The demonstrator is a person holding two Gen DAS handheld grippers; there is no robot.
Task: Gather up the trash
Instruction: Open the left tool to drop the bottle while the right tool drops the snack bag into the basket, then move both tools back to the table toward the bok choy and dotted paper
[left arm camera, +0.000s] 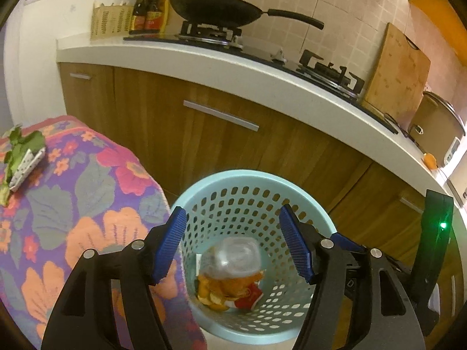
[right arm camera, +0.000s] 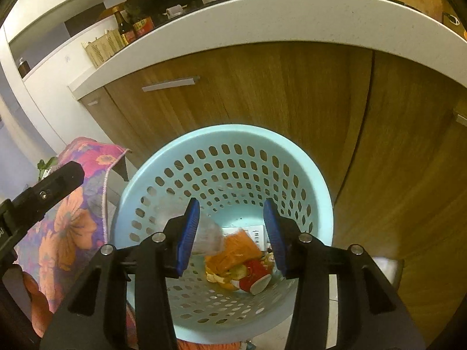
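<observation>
Trash still waits at far left: green leaf scraps (left arm camera: 17, 148) and a crumpled white wrapper (left arm camera: 27, 166) lie on the flowered cloth (left arm camera: 96, 192), well apart from the bin. Beside it, the pale blue perforated basket (left arm camera: 248, 180) stands upright on the floor, mouth up to catch drops. Both tongs hang over it, likely just emptied: the left gripper (left arm camera: 233, 248) gapes with nothing between its pads, and the right gripper (right arm camera: 230, 236) is open too. Below, a clear plastic cup (left arm camera: 238, 256) lies tipped on orange peel (left arm camera: 219, 288), its long axis slanting; the red carton (right arm camera: 256, 277) lies on its side, its pale end toward the right.
</observation>
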